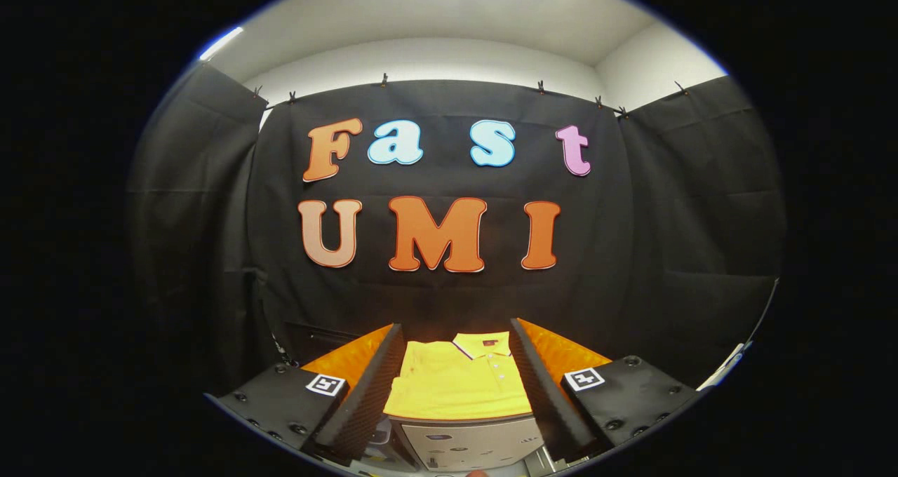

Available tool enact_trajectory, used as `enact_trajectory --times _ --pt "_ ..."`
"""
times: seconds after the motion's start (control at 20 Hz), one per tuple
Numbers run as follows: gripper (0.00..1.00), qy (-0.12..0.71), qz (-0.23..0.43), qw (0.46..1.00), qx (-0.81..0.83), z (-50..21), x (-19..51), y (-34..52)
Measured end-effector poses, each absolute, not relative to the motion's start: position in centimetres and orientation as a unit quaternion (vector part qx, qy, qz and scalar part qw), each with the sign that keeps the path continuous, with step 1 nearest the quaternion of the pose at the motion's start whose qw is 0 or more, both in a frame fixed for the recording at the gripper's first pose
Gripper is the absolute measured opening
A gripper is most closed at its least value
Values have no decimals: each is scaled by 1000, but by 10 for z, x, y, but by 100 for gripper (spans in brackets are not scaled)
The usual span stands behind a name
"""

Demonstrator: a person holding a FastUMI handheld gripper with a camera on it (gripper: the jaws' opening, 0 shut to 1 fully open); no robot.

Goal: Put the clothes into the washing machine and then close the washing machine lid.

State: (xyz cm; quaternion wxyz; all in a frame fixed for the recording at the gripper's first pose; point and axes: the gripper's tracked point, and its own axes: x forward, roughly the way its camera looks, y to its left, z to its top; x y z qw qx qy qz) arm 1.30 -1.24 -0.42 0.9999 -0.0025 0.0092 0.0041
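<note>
Jaws of the gripper (456, 393) stand wide apart, holding nothing, lined up either side of the folded yellow polo shirt (456, 382) just ahead, likely for a pickup. It lies flat on a pale appliance (470, 442), probably the washing machine. Its collar tag and panel markings are too small to read.

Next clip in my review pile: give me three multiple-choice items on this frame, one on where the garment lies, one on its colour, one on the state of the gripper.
1. Where does the shirt lie?
A. flat on the washing machine, seen between the fingers
B. hanging on the booth wall
C. on the floor

2. What colour is the shirt?
A. blue
B. yellow
C. white

3. How is the gripper?
A. shut on the shirt
B. shut on nothing
C. open, holding nothing

Key: 1 A, it rests folded on the machine's top, ahead of the fingers. 2 B, the cloth is yellow with a collar. 3 C, the fingers stand wide apart with the shirt showing in the gap.
</note>
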Motion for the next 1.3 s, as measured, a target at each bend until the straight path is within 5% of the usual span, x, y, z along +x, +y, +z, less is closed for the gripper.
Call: enact_trajectory --times 1.3 --pt "98 255 19 967 9 -186 262 -118"
